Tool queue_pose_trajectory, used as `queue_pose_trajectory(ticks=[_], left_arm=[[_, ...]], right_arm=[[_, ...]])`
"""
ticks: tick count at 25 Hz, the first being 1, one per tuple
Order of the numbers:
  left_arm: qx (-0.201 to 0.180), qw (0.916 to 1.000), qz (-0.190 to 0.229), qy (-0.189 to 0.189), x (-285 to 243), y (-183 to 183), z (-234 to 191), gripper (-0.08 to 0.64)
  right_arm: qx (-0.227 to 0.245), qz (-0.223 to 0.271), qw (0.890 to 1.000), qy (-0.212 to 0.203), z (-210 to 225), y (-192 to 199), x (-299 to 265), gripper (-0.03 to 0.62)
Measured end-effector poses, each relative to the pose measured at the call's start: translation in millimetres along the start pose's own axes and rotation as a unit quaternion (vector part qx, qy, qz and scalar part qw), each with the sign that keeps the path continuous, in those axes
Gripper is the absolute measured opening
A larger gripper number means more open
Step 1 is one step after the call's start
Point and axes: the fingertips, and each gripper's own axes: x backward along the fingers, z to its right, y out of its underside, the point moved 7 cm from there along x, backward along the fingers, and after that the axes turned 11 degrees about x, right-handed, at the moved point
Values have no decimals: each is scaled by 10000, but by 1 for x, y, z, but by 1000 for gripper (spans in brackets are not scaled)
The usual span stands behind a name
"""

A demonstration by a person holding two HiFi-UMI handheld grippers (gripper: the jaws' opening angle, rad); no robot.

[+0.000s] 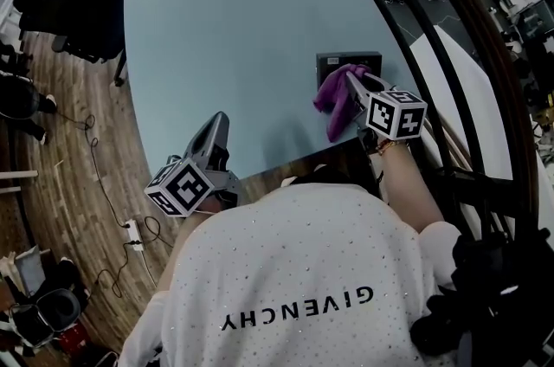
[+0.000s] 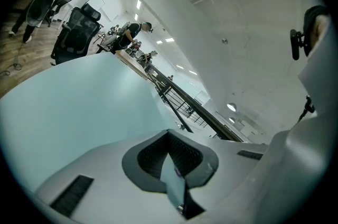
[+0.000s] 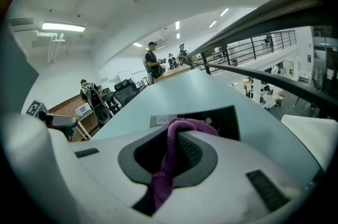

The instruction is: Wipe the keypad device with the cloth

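Cloth point(image 1: 330, 95) clamped by right hand-held gripper point(image 1: 353, 81), left hand-held gripper point(image 1: 219, 126) closed; shirt point(image 1: 294, 253) reads GIVENCHY.

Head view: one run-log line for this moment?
right gripper: shut on cloth | cloth: at near edge of keypad device | left gripper: shut, empty, over table

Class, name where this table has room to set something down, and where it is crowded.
Bare: the pale blue tabletop left of and beyond the dark square keypad device, up to the left tool. Crowded: the right edge, where the right tool holds the purple cloth at that device.
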Motion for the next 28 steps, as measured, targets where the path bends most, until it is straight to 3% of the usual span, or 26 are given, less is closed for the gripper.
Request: queue_pose_trajectory(ticks=[6,17,28], left_arm=[[19,10000,5,65,-4,0,1,3],[24,9999,19,134,-12,4,4,3],[-16,9997,-110,199,-32,8,5,3]], right_arm=[[-347,30,9992,220,17,3,8,25],[-358,67,9984,429,34,3,18,25],[-857,252,9933,727,62,11,28,25]])
